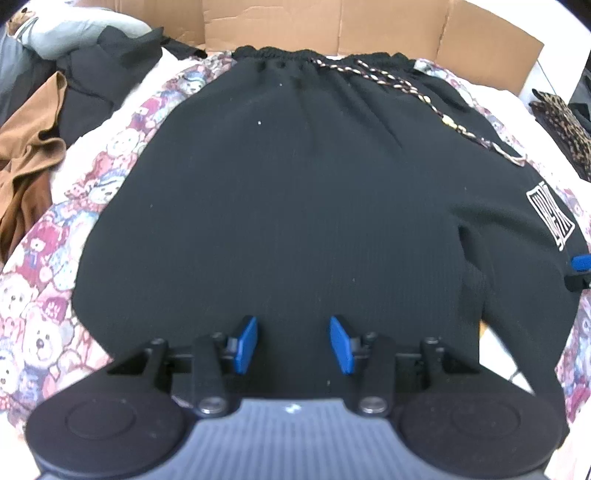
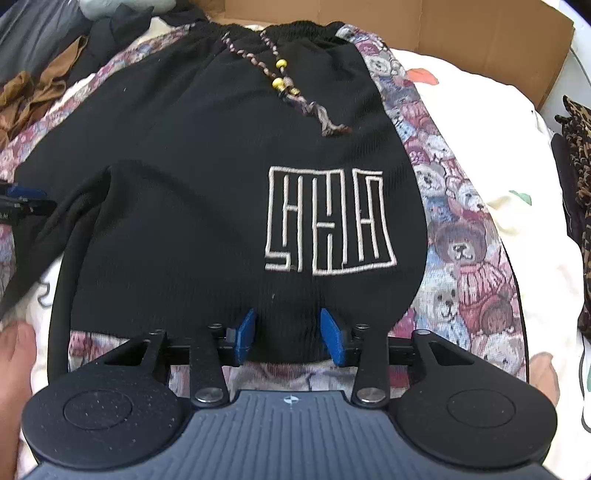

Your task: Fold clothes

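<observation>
Right now black pants [image 1: 280,206] lie flat on a teddy-bear blanket [image 1: 44,295], waistband at the far end by a cardboard box [image 1: 332,22], with a beaded drawstring [image 2: 284,79] trailing over the cloth above a white logo [image 2: 328,221]. Both the left gripper [image 1: 293,343] and the right gripper [image 2: 290,334] sit at the near edge of the pants, jaws apart with black cloth between them. Beside the blanket lies a brown garment [image 1: 26,147].
</observation>
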Action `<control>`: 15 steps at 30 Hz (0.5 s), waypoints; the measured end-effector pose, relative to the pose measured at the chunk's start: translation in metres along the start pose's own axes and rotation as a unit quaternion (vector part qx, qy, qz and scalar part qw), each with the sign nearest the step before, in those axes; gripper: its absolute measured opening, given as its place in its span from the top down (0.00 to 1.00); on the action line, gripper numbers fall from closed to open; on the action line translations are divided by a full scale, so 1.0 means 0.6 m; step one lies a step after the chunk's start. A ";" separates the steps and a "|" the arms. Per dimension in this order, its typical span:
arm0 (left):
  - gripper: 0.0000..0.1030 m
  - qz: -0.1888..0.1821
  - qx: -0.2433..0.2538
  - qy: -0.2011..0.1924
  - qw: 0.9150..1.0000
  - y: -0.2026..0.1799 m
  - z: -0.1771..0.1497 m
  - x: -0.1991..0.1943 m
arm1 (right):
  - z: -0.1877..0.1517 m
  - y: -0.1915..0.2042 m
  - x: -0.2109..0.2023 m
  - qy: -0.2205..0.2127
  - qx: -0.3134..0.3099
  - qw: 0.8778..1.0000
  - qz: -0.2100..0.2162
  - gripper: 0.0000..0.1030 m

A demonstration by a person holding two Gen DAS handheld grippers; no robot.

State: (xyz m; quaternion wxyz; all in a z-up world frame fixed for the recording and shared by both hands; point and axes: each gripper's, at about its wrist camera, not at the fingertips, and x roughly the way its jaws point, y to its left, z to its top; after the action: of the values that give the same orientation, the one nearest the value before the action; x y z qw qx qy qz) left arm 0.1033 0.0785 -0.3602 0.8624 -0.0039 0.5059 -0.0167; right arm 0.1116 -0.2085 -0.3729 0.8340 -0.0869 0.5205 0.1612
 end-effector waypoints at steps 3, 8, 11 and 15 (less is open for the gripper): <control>0.54 0.000 0.003 0.010 1.000 0.001 -0.006 -0.007 | -0.010 0.002 -0.002 0.007 -0.005 1.000 0.000 0.52; 0.59 -0.003 0.008 0.044 0.999 0.003 0.002 -0.019 | -0.003 -0.014 -0.010 0.020 0.022 0.999 0.023 0.52; 0.66 -0.011 0.017 0.053 0.998 0.010 0.032 -0.032 | 0.011 -0.026 -0.018 0.033 0.043 0.997 0.046 0.53; 0.66 -0.004 0.020 0.038 0.999 0.022 0.094 -0.032 | 0.041 -0.051 -0.027 0.022 0.060 0.996 0.063 0.53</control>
State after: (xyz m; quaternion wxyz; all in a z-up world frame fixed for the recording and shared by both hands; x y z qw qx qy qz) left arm 0.1438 0.0916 -0.3163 0.8425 0.0121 0.5377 -0.0309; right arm 0.1364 -0.2323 -0.3481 0.8144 -0.0075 0.5516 0.1804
